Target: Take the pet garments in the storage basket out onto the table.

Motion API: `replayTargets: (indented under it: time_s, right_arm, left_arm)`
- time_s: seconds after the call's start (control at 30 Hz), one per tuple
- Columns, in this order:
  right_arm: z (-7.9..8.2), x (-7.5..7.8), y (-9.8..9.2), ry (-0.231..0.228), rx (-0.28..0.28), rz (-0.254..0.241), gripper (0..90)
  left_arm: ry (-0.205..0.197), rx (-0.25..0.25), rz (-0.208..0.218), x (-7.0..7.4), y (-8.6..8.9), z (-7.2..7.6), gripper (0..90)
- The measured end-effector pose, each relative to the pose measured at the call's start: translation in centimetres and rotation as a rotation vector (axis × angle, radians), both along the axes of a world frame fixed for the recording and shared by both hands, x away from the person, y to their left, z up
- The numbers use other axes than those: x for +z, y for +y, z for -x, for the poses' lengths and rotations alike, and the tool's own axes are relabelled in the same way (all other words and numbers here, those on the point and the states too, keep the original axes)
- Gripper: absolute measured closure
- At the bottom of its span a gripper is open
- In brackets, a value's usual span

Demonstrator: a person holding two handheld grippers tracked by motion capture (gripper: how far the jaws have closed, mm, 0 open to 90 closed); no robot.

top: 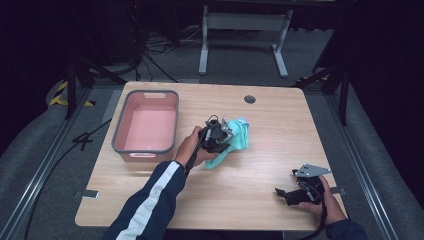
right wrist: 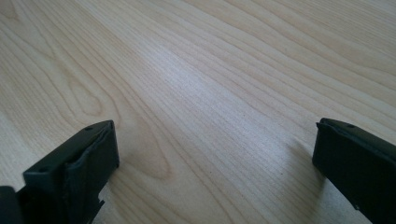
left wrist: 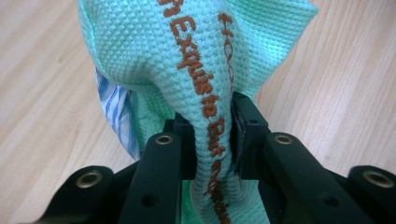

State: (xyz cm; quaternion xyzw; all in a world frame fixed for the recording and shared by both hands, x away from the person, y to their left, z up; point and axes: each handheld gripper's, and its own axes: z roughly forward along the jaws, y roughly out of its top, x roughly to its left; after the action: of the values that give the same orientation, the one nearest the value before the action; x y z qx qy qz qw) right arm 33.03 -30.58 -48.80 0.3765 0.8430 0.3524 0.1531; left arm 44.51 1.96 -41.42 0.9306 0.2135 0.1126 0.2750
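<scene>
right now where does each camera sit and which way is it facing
high view: above the person's side, looking forward and down on the table, pink tub, both forearms, right gripper.
left gripper view: on the left gripper, along jaws shut on the green cloth.
right gripper view: on the right gripper, along open jaws over bare wood.
Shared: high and left views show the cloth.
</scene>
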Motion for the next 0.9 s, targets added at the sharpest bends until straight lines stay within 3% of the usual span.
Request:
replayTargets:
  time_s: [0.1, 0.23, 0.37, 0.57, 0.67, 0.9]
  right_arm:
    - [0.0, 0.0, 0.0, 0.000, 0.000, 0.000, 0.6]
    - [0.0, 0.0, 0.0, 0.000, 0.000, 0.000, 0.6]
    - [0.0, 0.0, 0.0, 0.000, 0.000, 0.000, 0.6]
    - [0.0, 0.0, 0.0, 0.000, 0.000, 0.000, 0.6]
    - [0.0, 0.0, 0.0, 0.000, 0.000, 0.000, 0.6]
    - [0.0, 0.0, 0.0, 0.000, 0.000, 0.000, 0.6]
  left_arm:
    - [0.030, -0.001, -0.012, -1.1, -0.4, -0.2, 71.9]
    - [0.040, -0.005, -0.026, -1.9, -0.9, -0.2, 59.4]
    - [0.039, 0.009, -0.003, -2.1, -1.0, -0.1, 46.3]
    - [0.006, 0.007, 0.040, -0.6, -0.5, 0.6, 26.6]
    - [-0.005, -0.003, 0.044, 0.2, -0.1, 1.0, 24.1]
    - [-0.072, -0.033, 0.049, 2.5, 1.0, 2.5, 22.0]
